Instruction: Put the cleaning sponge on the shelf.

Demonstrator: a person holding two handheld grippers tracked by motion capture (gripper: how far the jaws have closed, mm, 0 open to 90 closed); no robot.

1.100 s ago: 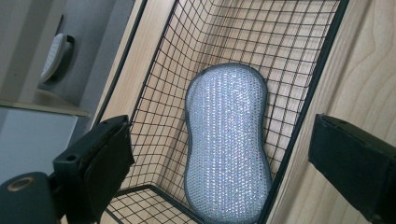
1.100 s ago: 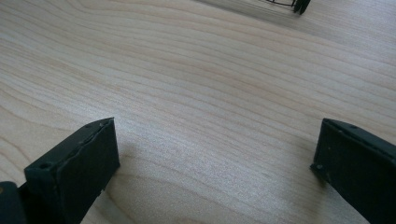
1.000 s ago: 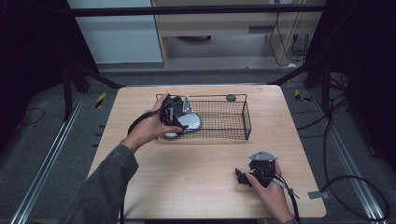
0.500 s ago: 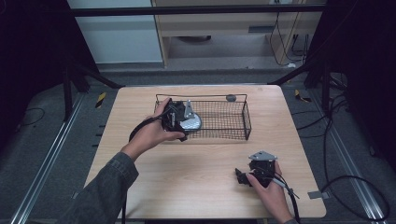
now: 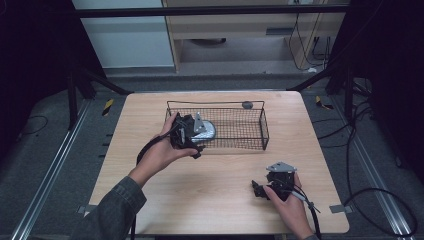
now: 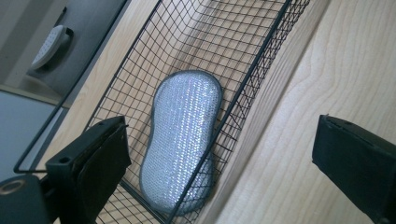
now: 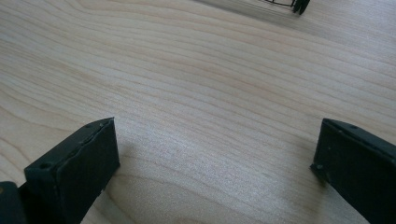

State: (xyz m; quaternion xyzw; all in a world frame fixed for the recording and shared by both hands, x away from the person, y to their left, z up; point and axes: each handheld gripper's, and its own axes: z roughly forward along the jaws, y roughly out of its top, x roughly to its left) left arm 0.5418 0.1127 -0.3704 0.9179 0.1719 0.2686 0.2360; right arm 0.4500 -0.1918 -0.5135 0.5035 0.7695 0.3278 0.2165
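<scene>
A silver mesh sponge (image 6: 182, 140) lies flat on the floor of a black wire basket (image 5: 263, 131), at its left end (image 5: 206, 131). My left gripper (image 5: 191, 137) is at the basket's near left corner. It is open wide, and in the left gripper view (image 6: 219, 172) one jaw is over the basket while the other is over the table outside, so the near wire wall runs between them. Nothing is held. My right gripper (image 5: 258, 189) rests at the table's near right, open (image 7: 215, 163) over bare wood.
The basket stands in the middle of the light wooden table (image 5: 215, 200). A small dark round object (image 5: 247, 105) sits just behind the basket's far rim. A corner of the basket (image 7: 299, 4) shows at the top of the right gripper view.
My left gripper has drawn back a little toward the person, from the basket's left end to its near left corner. The right gripper has stayed where it was.
</scene>
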